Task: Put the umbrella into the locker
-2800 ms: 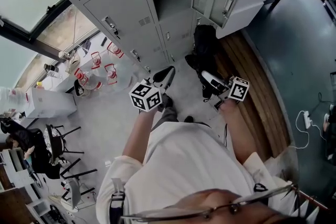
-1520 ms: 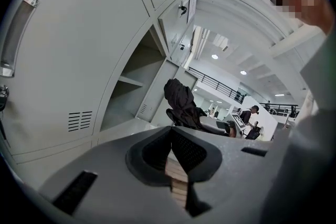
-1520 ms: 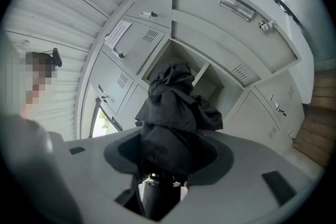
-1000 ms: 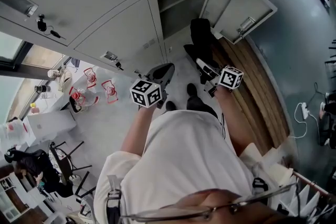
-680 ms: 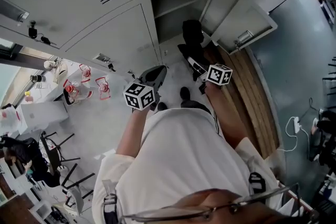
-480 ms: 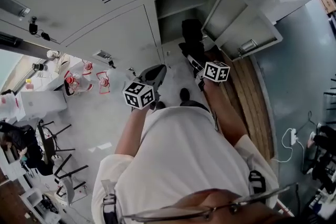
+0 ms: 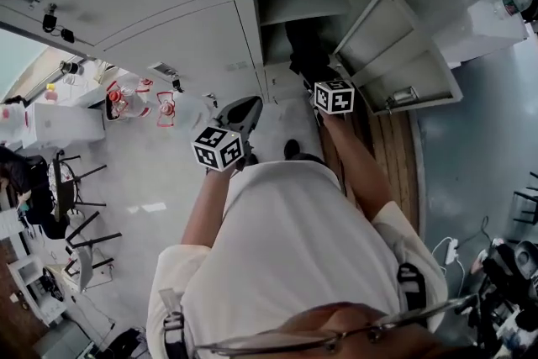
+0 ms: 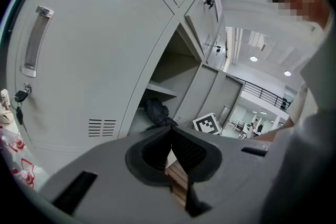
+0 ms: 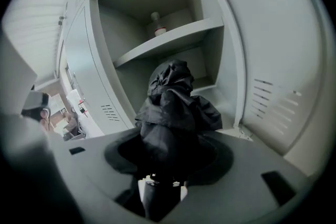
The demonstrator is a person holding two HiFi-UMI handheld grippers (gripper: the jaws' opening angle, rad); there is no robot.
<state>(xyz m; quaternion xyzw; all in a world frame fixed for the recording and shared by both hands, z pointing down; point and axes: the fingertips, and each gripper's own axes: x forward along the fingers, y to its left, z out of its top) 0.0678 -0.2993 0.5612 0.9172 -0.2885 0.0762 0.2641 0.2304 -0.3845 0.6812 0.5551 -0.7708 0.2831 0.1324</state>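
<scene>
The black folded umbrella [image 9: 172, 107] is gripped in my right gripper [image 9: 169, 136], whose jaws are shut on its lower part. Its bunched top points into the open locker [image 9: 210, 68], just below the shelf [image 9: 173, 39]. In the head view the umbrella [image 7: 306, 46] sits at the locker's opening, beyond the right gripper's marker cube [image 7: 334, 97]. The left gripper [image 8: 170, 132] is shut and holds nothing. It hangs to the left of the opening [image 7: 239, 115], in front of a closed locker door. From the left gripper view the umbrella [image 8: 156, 113] shows inside the opening.
The locker's door [image 7: 388, 53] stands swung open to the right. A small pale object [image 9: 156, 23] stands on the shelf. Plastic bottles with red labels [image 7: 139, 99] lie on the floor at left, chairs [image 7: 80, 206] farther left. A wooden platform [image 7: 395, 149] runs along the right.
My right gripper has carried the umbrella forward and down to the open locker's mouth, rolling as it went. The left gripper has shifted only slightly and stays shut.
</scene>
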